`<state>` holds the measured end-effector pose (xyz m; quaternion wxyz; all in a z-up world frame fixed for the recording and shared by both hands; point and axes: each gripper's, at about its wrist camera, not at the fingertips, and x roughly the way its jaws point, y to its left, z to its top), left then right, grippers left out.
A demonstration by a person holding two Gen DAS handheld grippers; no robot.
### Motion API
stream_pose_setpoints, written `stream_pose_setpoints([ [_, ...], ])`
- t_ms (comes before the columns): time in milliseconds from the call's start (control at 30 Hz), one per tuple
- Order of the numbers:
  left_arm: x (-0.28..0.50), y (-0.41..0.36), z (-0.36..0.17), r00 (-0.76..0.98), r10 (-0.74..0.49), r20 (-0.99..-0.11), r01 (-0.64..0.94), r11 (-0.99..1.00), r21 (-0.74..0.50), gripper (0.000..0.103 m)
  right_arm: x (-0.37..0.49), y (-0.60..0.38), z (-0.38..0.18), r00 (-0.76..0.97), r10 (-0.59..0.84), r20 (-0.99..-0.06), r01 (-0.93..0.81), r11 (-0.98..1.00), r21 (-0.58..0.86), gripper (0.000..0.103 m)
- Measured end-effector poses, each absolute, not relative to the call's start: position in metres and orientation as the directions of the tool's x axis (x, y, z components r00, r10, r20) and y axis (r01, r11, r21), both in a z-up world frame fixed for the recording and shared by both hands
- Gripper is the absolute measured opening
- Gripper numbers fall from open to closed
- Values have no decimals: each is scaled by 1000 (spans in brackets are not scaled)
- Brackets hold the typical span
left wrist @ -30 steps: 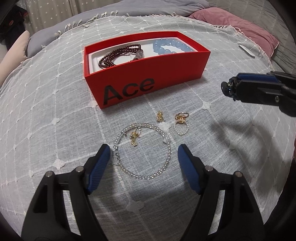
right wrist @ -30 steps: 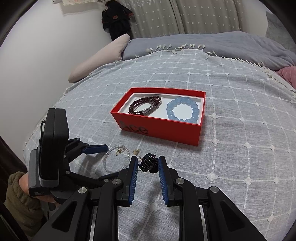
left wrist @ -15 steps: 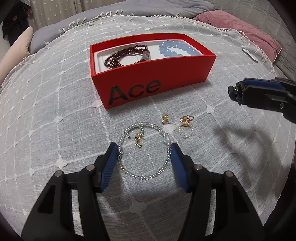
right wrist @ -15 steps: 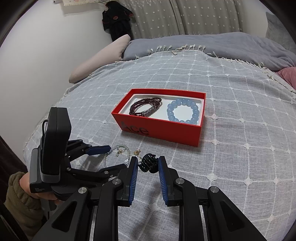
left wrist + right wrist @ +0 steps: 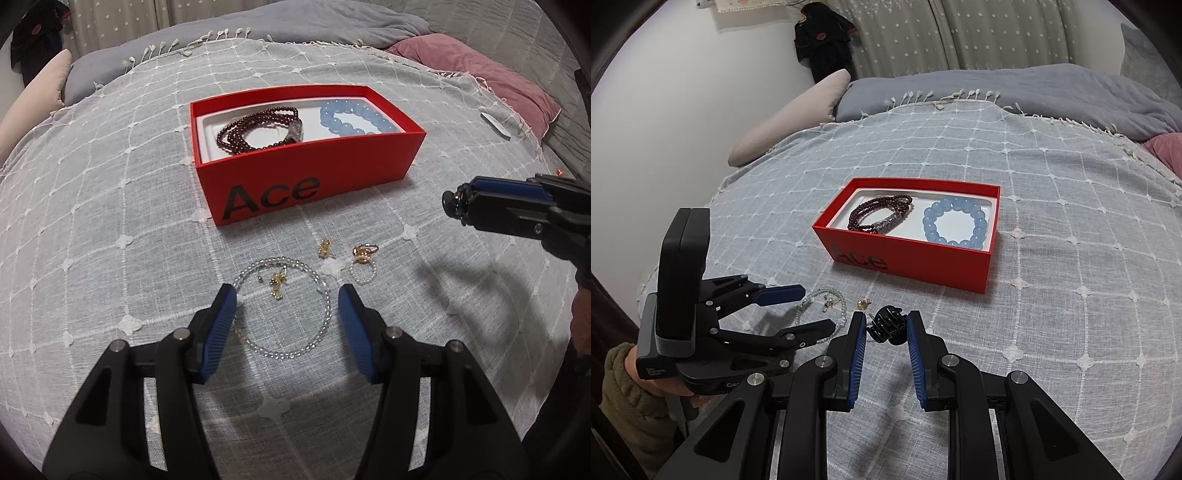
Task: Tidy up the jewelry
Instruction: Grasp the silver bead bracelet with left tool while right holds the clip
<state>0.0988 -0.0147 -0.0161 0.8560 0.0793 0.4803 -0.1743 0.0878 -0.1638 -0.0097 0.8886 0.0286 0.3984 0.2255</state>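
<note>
A red "Ace" box (image 5: 306, 184) (image 5: 916, 264) on the bed holds a dark red bead bracelet (image 5: 255, 129) (image 5: 881, 214) and a blue bead bracelet (image 5: 354, 118) (image 5: 955, 225). In front of it lie a clear bead bracelet (image 5: 288, 332) (image 5: 820, 306), gold earrings (image 5: 277, 282), a gold charm (image 5: 324, 248) and a small pearl ring (image 5: 364, 266). My left gripper (image 5: 286, 306) (image 5: 812, 308) is open, its fingers straddling the clear bracelet. My right gripper (image 5: 885, 332) (image 5: 456, 205) is shut on a black hair claw clip (image 5: 886, 326), held above the bedspread.
The grey checked bedspread (image 5: 1052, 221) covers the bed. A beige pillow (image 5: 790, 122) lies at the far left, a pink pillow (image 5: 476, 74) at the far right. A small white object (image 5: 495, 125) lies near the pink pillow.
My left gripper has narrowed its opening and moved forward around the clear bracelet. My right gripper with the claw clip has stayed nearly still.
</note>
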Motion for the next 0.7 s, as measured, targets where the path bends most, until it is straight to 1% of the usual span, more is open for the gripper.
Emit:
stream_pose_setpoints([
  [167,106,-14,-23,460,-200,-865,361,932,-24,60,88,-163,-10,582,422,-695,-377,897,229,23],
  [233,106,-15,-25,460,-190,-867,362,932,-12,63,88,-163,-11,580,422,-697,-378,897,228,23],
  [433,105,-18,-33,460,-169,-872,377,926,20,69,88,-162,-12,580,422,-697,-378,897,228,23],
  [633,105,-18,-33,463,-168,-870,377,926,21,69,88,-162,-11,580,422,-697,-379,897,229,23],
  [700,106,-17,-32,466,-169,-869,372,928,19,64,88,-162,-11,580,422,-696,-379,897,228,23],
])
